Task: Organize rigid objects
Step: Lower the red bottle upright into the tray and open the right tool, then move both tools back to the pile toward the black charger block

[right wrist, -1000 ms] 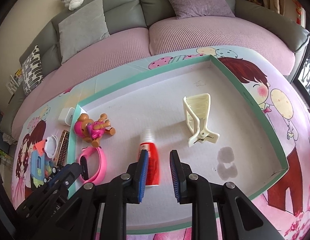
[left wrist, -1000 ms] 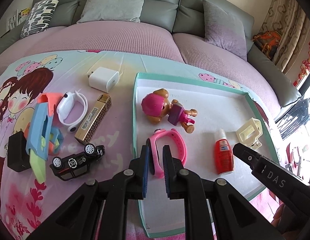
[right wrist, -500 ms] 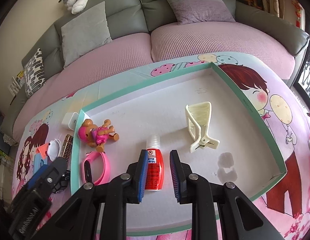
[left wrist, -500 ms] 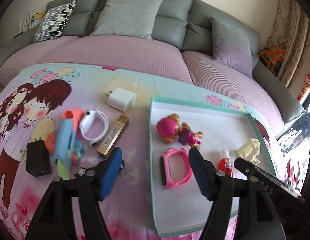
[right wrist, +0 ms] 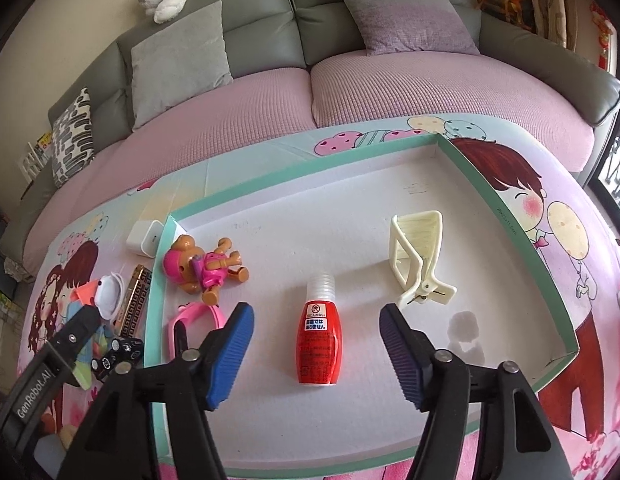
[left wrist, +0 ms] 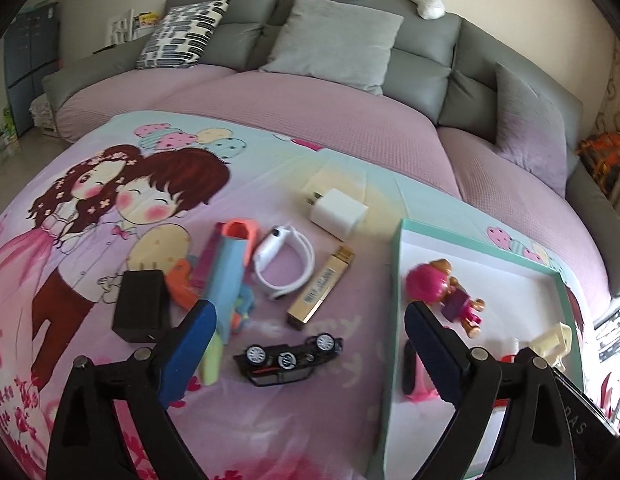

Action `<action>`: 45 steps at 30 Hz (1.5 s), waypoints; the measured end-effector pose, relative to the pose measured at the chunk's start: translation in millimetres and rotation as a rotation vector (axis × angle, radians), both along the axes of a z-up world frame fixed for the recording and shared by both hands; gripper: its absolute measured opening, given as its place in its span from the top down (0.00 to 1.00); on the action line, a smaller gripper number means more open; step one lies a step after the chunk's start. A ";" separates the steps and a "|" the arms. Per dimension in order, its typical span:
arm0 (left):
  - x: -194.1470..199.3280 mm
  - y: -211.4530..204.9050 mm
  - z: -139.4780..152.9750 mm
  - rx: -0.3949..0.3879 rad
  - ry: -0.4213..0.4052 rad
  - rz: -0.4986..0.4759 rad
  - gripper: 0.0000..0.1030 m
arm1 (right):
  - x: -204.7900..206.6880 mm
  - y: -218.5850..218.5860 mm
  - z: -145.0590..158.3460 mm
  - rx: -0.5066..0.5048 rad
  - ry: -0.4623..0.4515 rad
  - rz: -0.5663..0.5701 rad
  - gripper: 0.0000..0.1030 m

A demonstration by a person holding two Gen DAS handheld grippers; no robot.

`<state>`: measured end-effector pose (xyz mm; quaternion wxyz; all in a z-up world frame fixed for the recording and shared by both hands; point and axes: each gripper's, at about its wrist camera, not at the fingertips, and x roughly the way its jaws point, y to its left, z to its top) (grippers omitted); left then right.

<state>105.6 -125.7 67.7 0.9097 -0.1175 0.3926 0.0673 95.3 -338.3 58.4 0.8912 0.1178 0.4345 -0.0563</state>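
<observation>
Left wrist view shows my left tool (left wrist: 310, 328), spread wide and empty, just above the toy car (left wrist: 289, 359), which lies crosswise between its tips.

The left hand-held gripper (left wrist: 310, 324) points steeply downward, its blue-padded fingers (left wrist: 189, 344) spread wide with nothing pressed between them; its jaws have just been opening. The right hand-held gripper (right wrist: 316, 334) also tilts down, black arms leading to blue pads (right wrist: 229, 352) held apart, touching nothing; its jaws have just been opening too. The left one's black body shows at the right view's lower left.
</observation>
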 end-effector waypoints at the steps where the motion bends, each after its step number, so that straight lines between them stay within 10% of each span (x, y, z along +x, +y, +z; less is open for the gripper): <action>1: -0.6 0.7 0.3 0.010 -0.005 0.010 0.07 | 0.1 0.3 0.0 -0.007 -0.001 -0.001 0.24; 8: 0.0 7.2 -2.8 -0.008 0.000 0.039 0.02 | -0.1 0.5 1.5 -0.032 -0.015 -0.017 0.00; 45: -33.6 133.2 17.0 -0.057 -0.106 0.358 0.02 | 6.2 127.2 1.4 0.034 -0.117 0.302 0.00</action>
